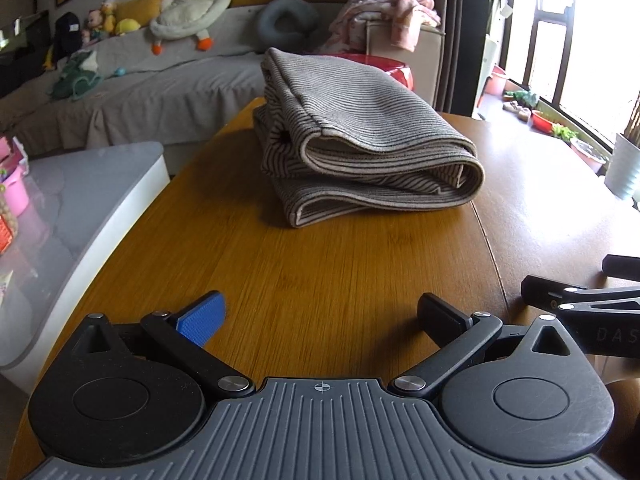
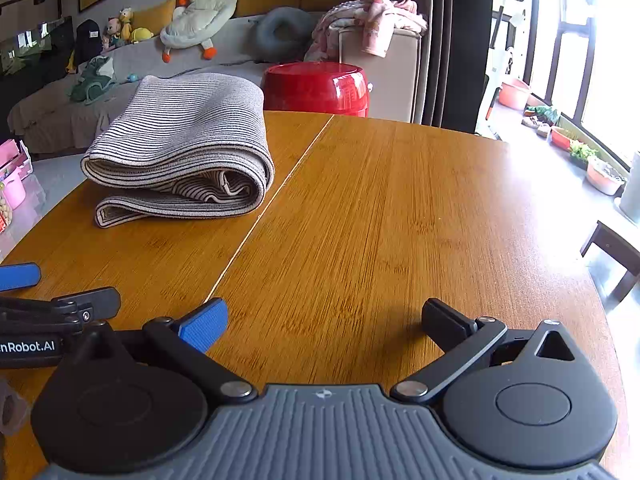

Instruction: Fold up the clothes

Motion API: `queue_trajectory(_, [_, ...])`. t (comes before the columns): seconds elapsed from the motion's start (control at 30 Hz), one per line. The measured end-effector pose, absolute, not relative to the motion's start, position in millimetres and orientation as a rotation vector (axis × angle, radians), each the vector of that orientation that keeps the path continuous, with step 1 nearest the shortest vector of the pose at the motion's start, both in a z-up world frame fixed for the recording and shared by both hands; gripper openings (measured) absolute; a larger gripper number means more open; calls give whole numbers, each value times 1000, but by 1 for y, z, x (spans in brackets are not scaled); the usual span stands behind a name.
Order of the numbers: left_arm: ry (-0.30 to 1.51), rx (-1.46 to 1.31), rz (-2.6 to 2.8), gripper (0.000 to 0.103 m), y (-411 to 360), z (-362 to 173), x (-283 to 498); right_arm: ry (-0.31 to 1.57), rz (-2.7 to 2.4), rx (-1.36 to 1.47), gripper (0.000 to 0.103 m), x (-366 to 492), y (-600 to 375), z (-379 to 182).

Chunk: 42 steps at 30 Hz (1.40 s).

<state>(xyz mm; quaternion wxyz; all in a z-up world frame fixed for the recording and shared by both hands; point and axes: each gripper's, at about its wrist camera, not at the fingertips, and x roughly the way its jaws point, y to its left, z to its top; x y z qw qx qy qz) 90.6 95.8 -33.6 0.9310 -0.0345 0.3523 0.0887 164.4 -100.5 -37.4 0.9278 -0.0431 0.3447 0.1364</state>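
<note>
Both grippers hang low over the near part of the wooden table (image 2: 400, 208), w/ nothing in them. The left gripper (image 1: 320, 318) has its fingers spread wide, released, one blue pad (image 1: 202, 318) and one black. The right gripper (image 2: 324, 324) is the same, fingers apart and empty, just beside the left one on its right.

Farther on the table, well apart from both grippers, lies the striped garment (image 1: 360, 140), grey-beige w/ thin dark lines. It is folded into a thick bundle of several layers, on the left side of the seam (image 2: 276, 196) that crosses the table top.

Behind the table stands a red stool (image 2: 318, 86), and beyond it a grey sofa (image 2: 52, 108) w/ a plush duck (image 2: 200, 12).
</note>
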Motion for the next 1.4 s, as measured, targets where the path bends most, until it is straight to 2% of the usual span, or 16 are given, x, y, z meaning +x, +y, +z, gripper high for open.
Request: queue_trajectory(1.4, [709, -93, 226, 103, 91, -33, 95, 703, 281, -87, 103, 164, -101, -38])
